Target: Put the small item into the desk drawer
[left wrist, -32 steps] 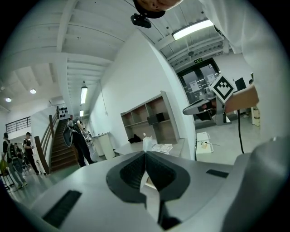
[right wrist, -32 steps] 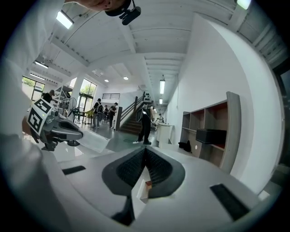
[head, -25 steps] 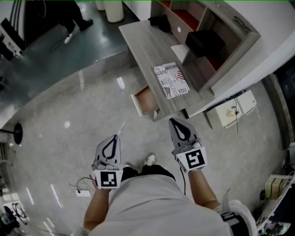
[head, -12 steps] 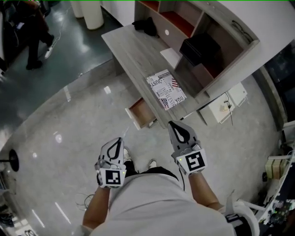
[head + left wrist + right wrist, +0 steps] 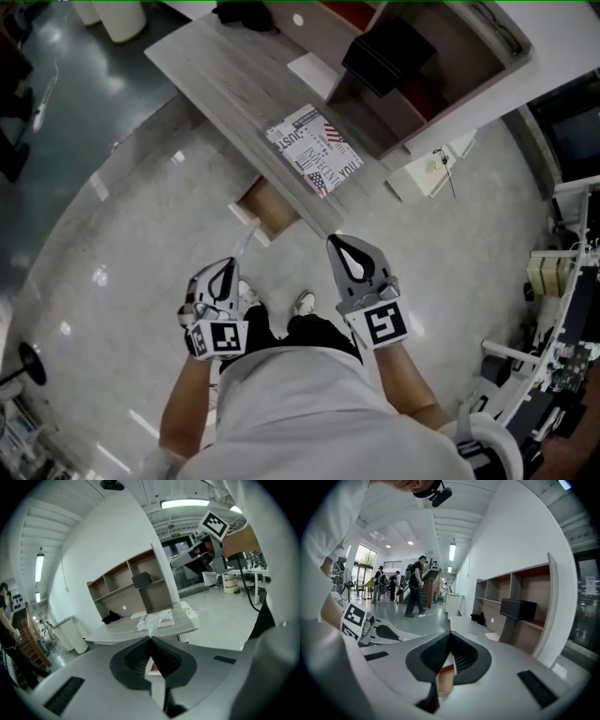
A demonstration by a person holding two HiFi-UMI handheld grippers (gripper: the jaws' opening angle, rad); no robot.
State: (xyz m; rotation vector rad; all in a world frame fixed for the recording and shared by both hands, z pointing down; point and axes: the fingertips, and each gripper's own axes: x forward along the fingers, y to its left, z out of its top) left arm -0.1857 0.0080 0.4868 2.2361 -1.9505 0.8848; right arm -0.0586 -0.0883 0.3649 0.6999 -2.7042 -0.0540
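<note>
My left gripper (image 5: 231, 264) is shut on a small thin translucent strip (image 5: 243, 245) that sticks out past its tips toward the desk. In the left gripper view the strip (image 5: 151, 628) pokes up from the closed jaws of the left gripper (image 5: 150, 639). The open wooden drawer (image 5: 266, 207) hangs under the grey desk (image 5: 211, 70), just ahead of both grippers. My right gripper (image 5: 334, 243) is shut with nothing in it, near the desk's front corner. Its own view shows the right gripper (image 5: 450, 633) closed, with the drawer's wood (image 5: 445, 680) showing behind its jaws.
A printed booklet (image 5: 315, 150) lies on the desk by the front edge. Behind it stands a shelf unit (image 5: 441, 66) with a black box (image 5: 388, 54). A white bin (image 5: 122, 17) stands left of the desk. People (image 5: 415, 585) walk far off.
The person has stepped closer to the desk: desk and drawer have slid up and left in the head view and now lie just ahead of the grippers. Both grippers stay shut.
</note>
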